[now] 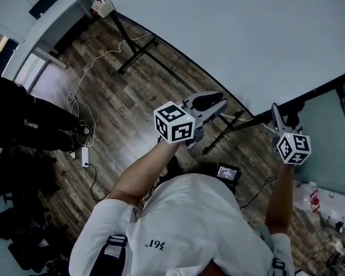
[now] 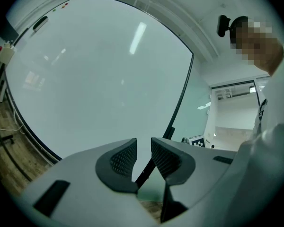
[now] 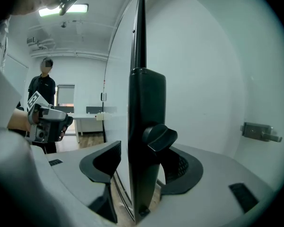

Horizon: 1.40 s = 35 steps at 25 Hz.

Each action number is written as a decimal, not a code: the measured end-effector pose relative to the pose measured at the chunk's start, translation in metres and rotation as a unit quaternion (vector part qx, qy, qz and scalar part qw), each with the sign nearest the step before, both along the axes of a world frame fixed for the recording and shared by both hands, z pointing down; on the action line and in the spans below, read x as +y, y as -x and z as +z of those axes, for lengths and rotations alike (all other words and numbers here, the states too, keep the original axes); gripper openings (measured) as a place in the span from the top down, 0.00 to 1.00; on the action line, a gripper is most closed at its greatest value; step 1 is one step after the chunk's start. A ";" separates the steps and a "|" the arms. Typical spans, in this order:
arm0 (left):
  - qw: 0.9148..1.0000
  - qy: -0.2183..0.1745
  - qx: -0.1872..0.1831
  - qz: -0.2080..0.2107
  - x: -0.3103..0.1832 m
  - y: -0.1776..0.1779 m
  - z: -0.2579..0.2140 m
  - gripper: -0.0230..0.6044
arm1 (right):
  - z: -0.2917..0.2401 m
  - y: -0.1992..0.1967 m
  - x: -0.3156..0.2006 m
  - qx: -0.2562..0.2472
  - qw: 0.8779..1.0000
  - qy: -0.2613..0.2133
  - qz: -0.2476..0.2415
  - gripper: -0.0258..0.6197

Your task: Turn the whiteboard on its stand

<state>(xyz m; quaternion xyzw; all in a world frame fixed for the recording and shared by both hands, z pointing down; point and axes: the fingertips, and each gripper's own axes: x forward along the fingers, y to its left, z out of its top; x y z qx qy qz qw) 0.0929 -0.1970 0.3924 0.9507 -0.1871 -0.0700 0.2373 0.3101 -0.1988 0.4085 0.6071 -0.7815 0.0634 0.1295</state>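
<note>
The whiteboard [image 1: 230, 33] fills the upper right of the head view, its white face tilted and its black lower edge running diagonally above the wood floor. My left gripper [image 1: 218, 102] points at that edge. In the left gripper view the board [image 2: 99, 79] lies ahead, and the gripper [image 2: 143, 155] is open by a narrow gap with nothing in it. My right gripper [image 1: 274, 115] is at the stand's black side post [image 3: 146, 108]. There it [image 3: 142, 160] is open wide, with the post and its locking knob [image 3: 158, 136] between the jaws. The right pad is hidden behind the knob.
The stand's black feet [image 1: 138, 50] spread over the floor. White cables and a power strip [image 1: 85, 156] lie at left beside dark bags [image 1: 23, 119]. A small device [image 1: 227, 171] sits on the floor by my feet. A person [image 3: 46, 79] stands in the background.
</note>
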 end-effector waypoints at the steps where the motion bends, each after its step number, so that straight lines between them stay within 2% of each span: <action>1: 1.000 0.000 0.001 -0.001 0.000 0.000 -0.001 0.82 | 0.000 -0.002 0.000 0.001 1.000 0.001 0.003 0.56; 22: 1.000 -0.012 0.016 -0.005 0.001 0.012 -0.016 0.82 | -0.007 -0.020 0.039 0.008 0.998 -0.005 0.066 0.57; 29: 1.000 -0.018 0.022 -0.007 0.003 0.014 -0.023 0.82 | -0.026 -0.009 0.054 0.006 0.998 -0.025 0.063 0.57; 33: 1.000 -0.017 0.023 -0.009 0.003 0.015 -0.025 0.82 | -0.033 -0.006 0.059 0.000 0.997 -0.034 0.072 0.61; 35: 0.999 -0.018 0.025 -0.008 0.004 0.017 -0.025 0.82 | -0.036 -0.005 0.064 0.001 0.996 -0.041 0.076 0.71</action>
